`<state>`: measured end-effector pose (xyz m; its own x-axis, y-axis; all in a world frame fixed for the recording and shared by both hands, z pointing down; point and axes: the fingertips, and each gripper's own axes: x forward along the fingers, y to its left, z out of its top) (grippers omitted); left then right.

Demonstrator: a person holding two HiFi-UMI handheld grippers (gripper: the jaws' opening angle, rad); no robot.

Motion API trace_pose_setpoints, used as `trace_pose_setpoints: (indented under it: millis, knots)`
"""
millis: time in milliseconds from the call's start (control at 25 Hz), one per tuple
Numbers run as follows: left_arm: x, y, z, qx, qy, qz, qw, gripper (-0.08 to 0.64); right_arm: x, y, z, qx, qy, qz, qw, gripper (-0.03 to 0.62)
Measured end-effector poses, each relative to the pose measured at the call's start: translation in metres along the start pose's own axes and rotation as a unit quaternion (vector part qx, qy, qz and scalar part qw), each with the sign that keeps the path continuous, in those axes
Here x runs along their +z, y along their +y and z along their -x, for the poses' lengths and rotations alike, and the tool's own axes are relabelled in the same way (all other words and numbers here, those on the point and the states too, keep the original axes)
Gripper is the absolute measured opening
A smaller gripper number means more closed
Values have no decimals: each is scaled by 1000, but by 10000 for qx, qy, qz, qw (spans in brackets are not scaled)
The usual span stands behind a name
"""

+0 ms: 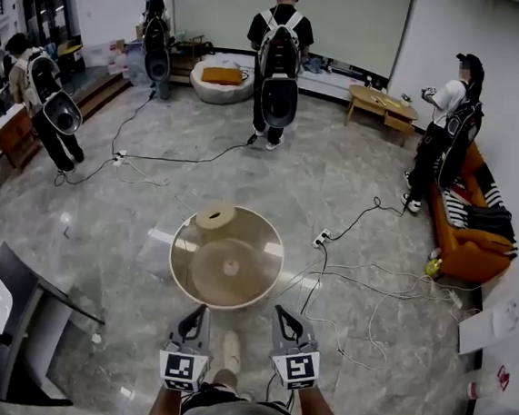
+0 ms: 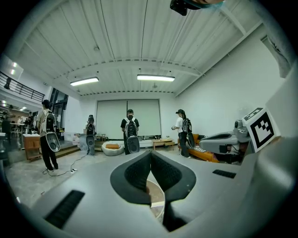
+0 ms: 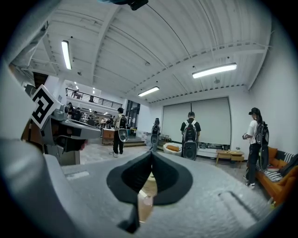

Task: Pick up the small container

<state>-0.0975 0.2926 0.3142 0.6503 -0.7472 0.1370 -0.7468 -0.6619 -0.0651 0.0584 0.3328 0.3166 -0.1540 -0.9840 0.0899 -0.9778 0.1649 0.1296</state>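
Observation:
The small container [image 1: 215,216] is a low tan round tub. It stands on the far left part of a round glass table [image 1: 180,272] in the head view. Both grippers hover short of the table's near rim, pointing toward it. My left gripper [image 1: 199,312] is shut with its dark pads meeting tip to tip and nothing between them [image 2: 150,154]. My right gripper [image 1: 282,313] is also shut and empty [image 3: 151,154]. Each gripper view shows only a sliver of the table [image 2: 157,197] [image 3: 145,195] below the closed pads. The container is well ahead of both grippers.
Several people with backpacks [image 1: 279,62] stand around the room. Cables and a power strip [image 1: 321,239] trail over the floor right of the table. An orange sofa [image 1: 472,241] lines the right wall. A dark stand [image 1: 11,320] sits near my left.

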Motion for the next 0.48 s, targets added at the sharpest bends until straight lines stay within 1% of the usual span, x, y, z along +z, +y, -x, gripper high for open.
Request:
trace_pose_setpoints:
  millis: [280, 480]
  knots:
    - [12, 44, -94, -103, 143, 85, 9998, 18, 6, -39, -91, 4, 130, -87, 9999, 0]
    - [13, 80, -152, -156, 263, 142, 9994, 18, 9, -60, -154, 13, 217, -120, 9997, 0]
